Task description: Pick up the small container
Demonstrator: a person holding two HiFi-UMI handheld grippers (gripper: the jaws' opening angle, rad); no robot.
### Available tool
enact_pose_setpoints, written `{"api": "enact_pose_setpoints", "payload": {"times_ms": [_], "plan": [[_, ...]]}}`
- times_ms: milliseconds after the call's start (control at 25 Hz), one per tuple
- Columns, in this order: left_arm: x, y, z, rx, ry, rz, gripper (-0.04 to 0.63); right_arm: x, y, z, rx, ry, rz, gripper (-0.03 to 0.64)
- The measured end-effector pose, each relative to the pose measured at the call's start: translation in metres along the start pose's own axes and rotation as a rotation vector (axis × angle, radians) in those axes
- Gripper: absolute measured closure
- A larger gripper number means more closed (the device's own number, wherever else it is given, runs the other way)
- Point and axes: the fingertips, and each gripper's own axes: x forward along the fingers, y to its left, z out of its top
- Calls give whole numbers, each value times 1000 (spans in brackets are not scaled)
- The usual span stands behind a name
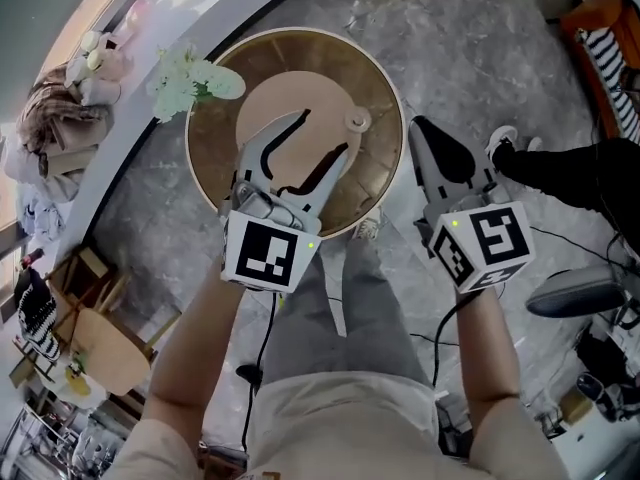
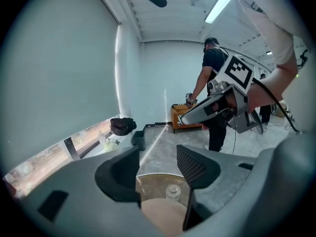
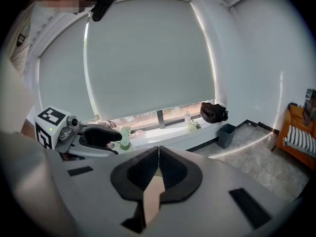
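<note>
First, from the head view: the left gripper (image 1: 326,134) hangs over a round table (image 1: 210,158), its jaws spread well apart with nothing between the pads. The small container (image 1: 357,121), a clear little jar with a round lid, stands on the tan disc (image 1: 270,108) at the table's middle, just beyond the tip of that gripper's right jaw and apart from it. The right gripper (image 1: 420,126) sits past the container on the other side, off the table's edge, with its jaws pressed together and empty. A pale-flowered plant (image 1: 190,78) lies on the ledge beyond the left gripper.

Next, the left gripper view: the left gripper (image 2: 158,164) shows its two jaws open. The small container (image 2: 172,191) stands ahead and below, in the gap but nearer the right jaw, touching neither. Another person (image 2: 213,70) stands farther ahead by an orange bench (image 2: 178,113).

Last, the right gripper view: the right gripper (image 3: 158,158) has its jaws closed tight on nothing, and the left gripper (image 3: 98,137) shows off to its left.
</note>
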Motion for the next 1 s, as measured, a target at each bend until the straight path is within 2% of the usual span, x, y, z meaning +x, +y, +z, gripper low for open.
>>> {"api": "enact_pose_setpoints", "payload": {"times_ms": [80, 200, 280, 640, 1000], "plan": [[16, -2, -20, -32, 2, -15, 371, 11, -6, -11, 7, 10, -3, 609], [40, -6, -51, -120, 38, -38, 363, 26, -16, -29, 6, 29, -5, 609], [53, -8, -67, -141, 53, -53, 362, 35, -22, -41, -8, 40, -6, 609], [109, -44, -140, 25, 80, -159, 312, 72, -41, -95, -41, 60, 7, 610], [163, -67, -202, 24, 62, -230, 264, 109, -44, -144, -10, 38, 60, 609]]}}
